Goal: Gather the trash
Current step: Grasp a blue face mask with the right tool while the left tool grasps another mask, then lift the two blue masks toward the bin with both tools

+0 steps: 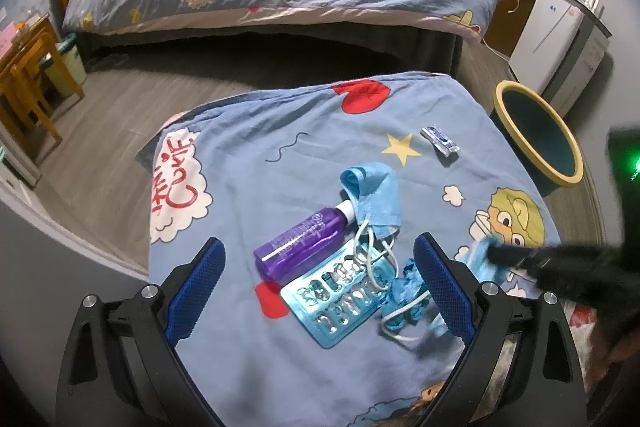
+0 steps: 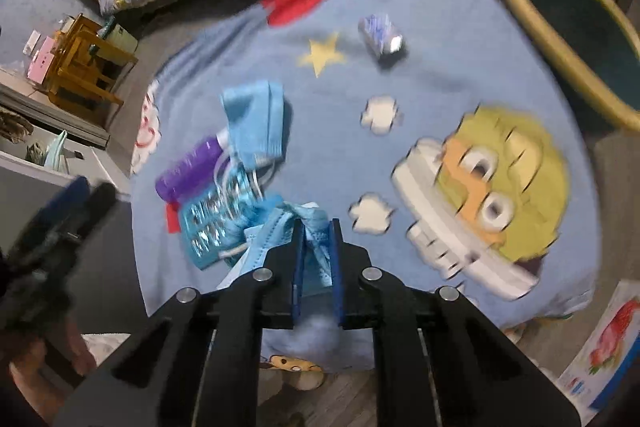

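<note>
Both wrist cams looked down along their fingers, close over the blue quilt (image 1: 248, 187), sharing the purple bottle (image 2: 188, 167).

Your left claw (image 1: 320, 287) has two long fingers faced with blue, fine-meshed pads (image 1: 196, 291), each set in a glossy black frame. Round silver screws sit on the knuckles, and teardrop cut-outs pierce the outer black arms. Your right claw (image 2: 316, 255) is built alike: black links, four silver screw heads in a row, thin blue pads (image 2: 335, 267) along the inner faces. At 8 o'clock in the right wrist view, bare skin of your hand (image 2: 52, 367) shows, blurred.
</note>
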Demonstrator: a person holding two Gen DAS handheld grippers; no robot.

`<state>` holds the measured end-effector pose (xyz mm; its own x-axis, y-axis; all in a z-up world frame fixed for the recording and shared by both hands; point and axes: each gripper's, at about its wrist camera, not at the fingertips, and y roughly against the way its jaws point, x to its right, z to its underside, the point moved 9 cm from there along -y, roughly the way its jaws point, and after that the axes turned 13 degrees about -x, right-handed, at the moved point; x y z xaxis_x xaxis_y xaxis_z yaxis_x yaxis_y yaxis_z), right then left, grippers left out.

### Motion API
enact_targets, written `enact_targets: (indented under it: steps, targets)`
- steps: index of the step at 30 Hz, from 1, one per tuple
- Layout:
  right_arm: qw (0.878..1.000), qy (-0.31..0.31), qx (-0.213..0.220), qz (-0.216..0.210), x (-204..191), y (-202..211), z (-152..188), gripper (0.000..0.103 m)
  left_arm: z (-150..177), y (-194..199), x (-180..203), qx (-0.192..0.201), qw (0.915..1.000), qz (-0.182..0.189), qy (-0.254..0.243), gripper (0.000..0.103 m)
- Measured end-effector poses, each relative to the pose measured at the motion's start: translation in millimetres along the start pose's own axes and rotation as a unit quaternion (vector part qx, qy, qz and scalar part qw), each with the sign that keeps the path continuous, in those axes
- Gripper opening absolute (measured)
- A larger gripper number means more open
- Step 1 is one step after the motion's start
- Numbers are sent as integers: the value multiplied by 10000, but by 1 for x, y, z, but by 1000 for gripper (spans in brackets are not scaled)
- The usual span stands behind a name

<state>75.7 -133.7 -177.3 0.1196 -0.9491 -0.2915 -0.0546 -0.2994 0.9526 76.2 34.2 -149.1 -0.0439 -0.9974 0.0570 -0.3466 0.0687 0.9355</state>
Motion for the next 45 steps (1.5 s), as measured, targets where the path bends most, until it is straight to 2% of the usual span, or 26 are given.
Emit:
enact_targets:
  steps: [5,12,14,16,17,20,22,24,31,45]
  targets:
    - [9986,162,385,336,14,43,-30,11,1,-8,16,-86,9998,98,-156,95]
    - [9955,-48,831,461,55,81,-65,11,14,-33,44,-406,9974,133,-573,93]
    - [9947,-160,973,276,62,83,-71,11,19,-43,55,-554,9954,177,-756,86]
    - [9946,-323,982,25,67,80,-74,11,25,-53,69,-720,9924,280,-956,73]
    - [9947,-357,967,-56,68,79,-74,11,28,-58,76,-816,9903,337,-1073,69]
    - [9951,-261,958,-6,67,78,-78,11,35,-68,88,-985,9860,303,-1312,55]
    - [9951,-247,957,-30,67,78,-80,11,39,-77,91,-1142,9830,264,-1411,39]
    - [9951,-264,945,-100,68,79,-80,11,40,-82,90,-1162,9823,144,-1459,31]
    - [9937,-300,1043,-295,68,87,-82,11,31,-70,92,-857,9850,185,-1486,27]
    - [9906,-425,1261,-321,79,105,-83,11,1,-29,93,-302,9919,266,-1205,26]
